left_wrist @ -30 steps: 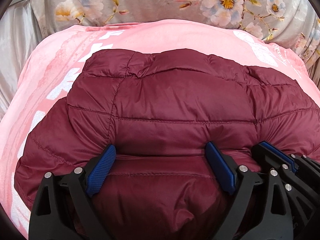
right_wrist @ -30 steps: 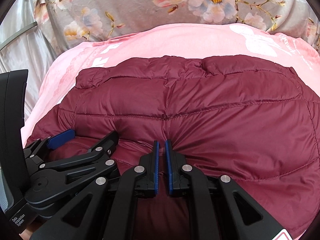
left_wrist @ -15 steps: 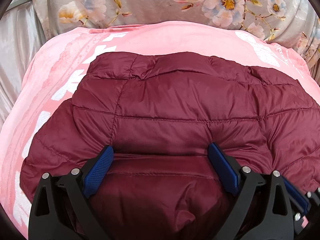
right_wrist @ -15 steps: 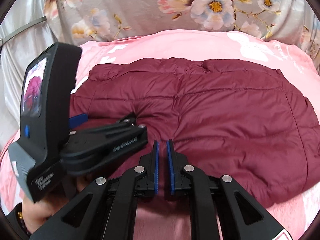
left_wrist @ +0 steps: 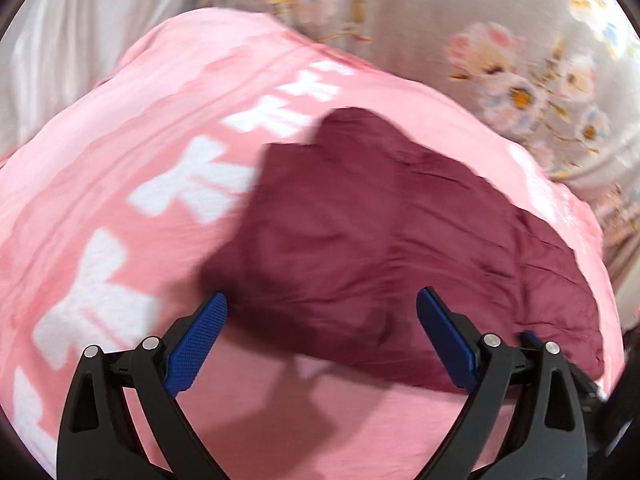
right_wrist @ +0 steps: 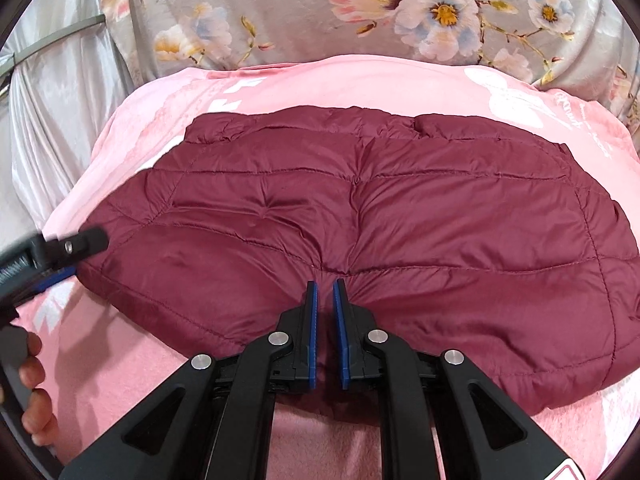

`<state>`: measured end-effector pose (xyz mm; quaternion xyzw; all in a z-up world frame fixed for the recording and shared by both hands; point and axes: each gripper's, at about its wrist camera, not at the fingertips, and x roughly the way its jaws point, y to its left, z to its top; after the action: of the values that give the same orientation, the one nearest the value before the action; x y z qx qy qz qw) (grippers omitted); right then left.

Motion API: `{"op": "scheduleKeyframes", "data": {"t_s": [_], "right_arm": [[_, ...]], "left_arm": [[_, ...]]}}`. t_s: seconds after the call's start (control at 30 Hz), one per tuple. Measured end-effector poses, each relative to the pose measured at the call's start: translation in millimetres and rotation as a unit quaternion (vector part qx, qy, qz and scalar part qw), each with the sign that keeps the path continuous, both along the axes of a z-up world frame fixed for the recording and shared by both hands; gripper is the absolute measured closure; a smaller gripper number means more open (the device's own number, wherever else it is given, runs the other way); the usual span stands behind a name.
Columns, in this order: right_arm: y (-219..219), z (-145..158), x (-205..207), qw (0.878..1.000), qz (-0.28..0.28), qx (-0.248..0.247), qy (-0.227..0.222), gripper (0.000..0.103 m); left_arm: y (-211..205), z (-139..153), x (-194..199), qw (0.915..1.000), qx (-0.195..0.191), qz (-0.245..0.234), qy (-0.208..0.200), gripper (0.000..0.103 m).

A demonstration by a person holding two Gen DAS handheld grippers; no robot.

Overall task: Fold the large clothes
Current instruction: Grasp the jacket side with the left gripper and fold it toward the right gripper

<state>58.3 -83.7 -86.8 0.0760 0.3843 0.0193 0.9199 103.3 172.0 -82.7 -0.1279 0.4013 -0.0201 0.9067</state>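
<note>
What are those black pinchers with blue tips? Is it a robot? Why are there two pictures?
It is not a robot. A person holds a black claw in each hand, and each claw carries a small camera looking out along its two blue-tipped fingers. That gives two pictures. The blurry one is from the left claw, which is wide open and holds nothing. The sharp one is from the right claw, pinched shut on the near edge of a puffy dark red jacket. The jacket lies on a pink blanket, with flowery cloth behind. The person's hand shows at that picture's left edge.
</note>
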Motion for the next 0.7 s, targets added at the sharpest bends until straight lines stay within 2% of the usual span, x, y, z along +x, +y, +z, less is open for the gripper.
{"op": "scheduleKeyframes", "data": {"t_s": [0.03,0.1,0.17,0.2,0.3,0.47,0.5,0.57,0.6,0.67,0.7], "right_arm": [[-1.8,2.2,-1.1,1.0,-0.002,0.014,-0.001,0.091],[-3.9,7.0,-1.8,0.999,-0.002,0.035,-0.004,0.091],[-1.2,9.2,-2.1,1.0,0.002,0.03,-0.006,0.092],[1.4,8.8,-1.6,1.0,0.005,0.024,-0.005,0.092],[4.6,5.3,0.9,1.0,0.007,0.015,-0.001,0.091],[8.2,-4.4,3.0,1.0,0.009,0.002,0.002,0.091],[8.1,-5.6,3.4,1.0,0.009,0.003,0.003,0.091],[7.1,-6.4,4.9,1.0,0.01,0.006,0.004,0.091],[6.6,-7.0,5.3,1.0,0.01,0.01,0.005,0.091],[5.1,-7.8,5.7,1.0,0.01,0.016,0.007,0.091],[4.3,-8.1,5.9,1.0,0.01,0.02,0.007,0.091]], "left_arm": [[7.7,-3.5,0.8,0.9999,-0.004,0.01,0.005,0.01],[23.2,-13.0,3.1,0.9989,-0.036,0.024,0.02,0.01],[36.3,-23.7,6.6,0.9953,-0.084,0.033,0.035,0.01],[38.8,-25.5,8.0,0.9942,-0.095,0.036,0.037,0.01],[38.0,-25.3,12.4,0.9938,-0.1,0.036,0.033,0.01],[39.7,-27.7,21.5,0.9887,-0.14,0.041,0.035,0.013],[38.9,-27.3,24.6,0.9883,-0.144,0.038,0.035,0.017],[35.4,-27.4,28.4,0.9869,-0.154,0.024,0.042,0.042],[34.7,-28.0,29.3,0.9844,-0.17,0.016,0.045,0.047],[34.7,-28.7,29.1,0.9788,-0.198,0.006,0.05,0.072],[34.5,-27.1,27.7,0.9751,-0.216,-0.001,0.051,0.077]]}}
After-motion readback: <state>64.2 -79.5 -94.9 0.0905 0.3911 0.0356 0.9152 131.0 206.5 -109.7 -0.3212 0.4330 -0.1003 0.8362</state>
